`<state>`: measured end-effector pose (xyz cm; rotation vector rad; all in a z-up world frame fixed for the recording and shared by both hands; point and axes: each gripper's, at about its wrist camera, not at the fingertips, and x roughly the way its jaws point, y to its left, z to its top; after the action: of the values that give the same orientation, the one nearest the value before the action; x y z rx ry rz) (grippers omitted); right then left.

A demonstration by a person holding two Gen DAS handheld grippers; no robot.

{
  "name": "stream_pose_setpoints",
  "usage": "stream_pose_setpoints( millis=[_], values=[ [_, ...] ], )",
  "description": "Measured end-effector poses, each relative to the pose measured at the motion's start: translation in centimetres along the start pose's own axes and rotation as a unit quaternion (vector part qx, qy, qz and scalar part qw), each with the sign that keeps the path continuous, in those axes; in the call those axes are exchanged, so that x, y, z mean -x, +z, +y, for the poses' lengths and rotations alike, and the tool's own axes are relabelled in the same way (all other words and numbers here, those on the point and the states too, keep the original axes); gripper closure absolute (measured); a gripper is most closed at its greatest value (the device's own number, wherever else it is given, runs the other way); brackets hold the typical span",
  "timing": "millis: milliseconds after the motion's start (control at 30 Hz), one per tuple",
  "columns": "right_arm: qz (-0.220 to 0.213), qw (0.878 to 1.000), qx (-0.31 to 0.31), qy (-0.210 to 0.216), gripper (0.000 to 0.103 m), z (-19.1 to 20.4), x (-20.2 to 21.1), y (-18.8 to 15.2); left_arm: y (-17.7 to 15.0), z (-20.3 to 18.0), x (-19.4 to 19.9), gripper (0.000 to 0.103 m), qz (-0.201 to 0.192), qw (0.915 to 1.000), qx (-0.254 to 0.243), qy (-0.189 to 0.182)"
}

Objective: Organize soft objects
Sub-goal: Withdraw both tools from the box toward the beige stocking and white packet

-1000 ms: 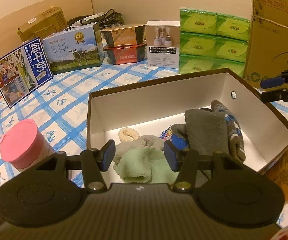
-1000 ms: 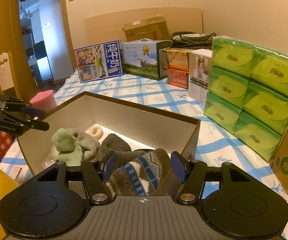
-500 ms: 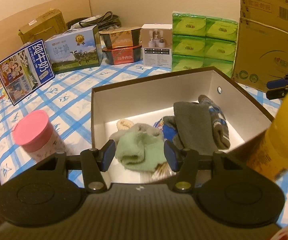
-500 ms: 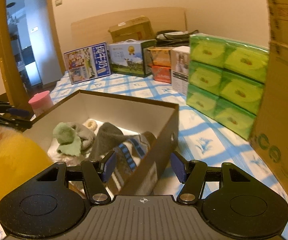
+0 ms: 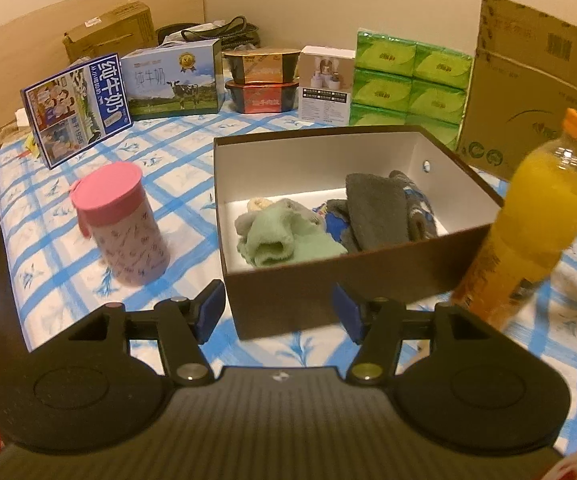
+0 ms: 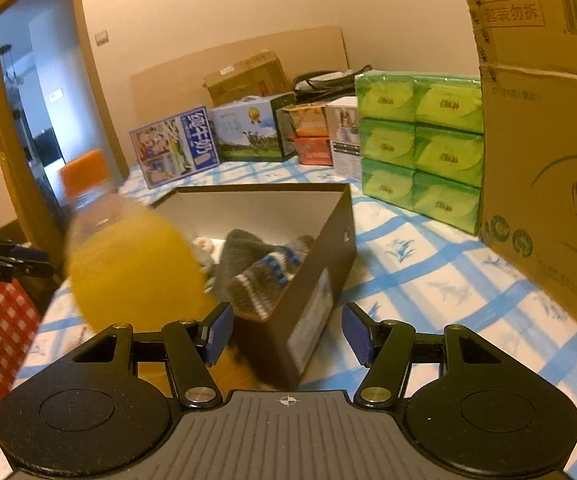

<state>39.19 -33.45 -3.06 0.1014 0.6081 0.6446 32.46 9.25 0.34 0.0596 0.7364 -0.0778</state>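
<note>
An open brown box (image 5: pixel 328 288) with a white inside sits on the blue checked cloth. In it lie a pale green sock (image 5: pixel 284 236), a grey sock (image 5: pixel 372 208) and a patterned knitted sock (image 5: pixel 416 204). The box (image 6: pixel 320 280) and the patterned sock (image 6: pixel 264 280) also show in the right wrist view. My left gripper (image 5: pixel 276 314) is open and empty, just in front of the box's near wall. My right gripper (image 6: pixel 286 334) is open and empty at the box's near corner.
An orange juice bottle (image 5: pixel 528 232) stands by the box's right corner, blurred in the right wrist view (image 6: pixel 128 256). A pink-lidded cup (image 5: pixel 122 224) stands left of the box. Green tissue packs (image 5: pixel 408 84), a large cardboard carton (image 5: pixel 536 80) and milk boxes (image 5: pixel 172 76) line the back.
Both grippers have pulled back and away from over the box; the box now lies beyond the fingertips. The orange bottle has come into view beside the box.
</note>
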Motion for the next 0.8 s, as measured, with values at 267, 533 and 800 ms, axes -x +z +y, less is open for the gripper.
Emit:
stream_pose_setpoints(
  millis=[267,533,800],
  values=[
    [-0.026,0.999,-0.028,0.017,0.027,4.4,3.3,-3.4,-2.7,-0.7,4.8,0.037,-0.016,0.9999,-0.003,-0.002],
    [-0.04,0.997,-0.057,0.024,0.023,8.6,5.2,-5.7,-5.4,-1.4,7.9,0.037,-0.014,0.9999,0.005,0.008],
    [-0.046,0.994,-0.086,0.039,0.022,12.1,6.5,-7.4,-8.6,-0.6,9.6,0.037,-0.004,0.9988,0.049,0.003]
  ],
)
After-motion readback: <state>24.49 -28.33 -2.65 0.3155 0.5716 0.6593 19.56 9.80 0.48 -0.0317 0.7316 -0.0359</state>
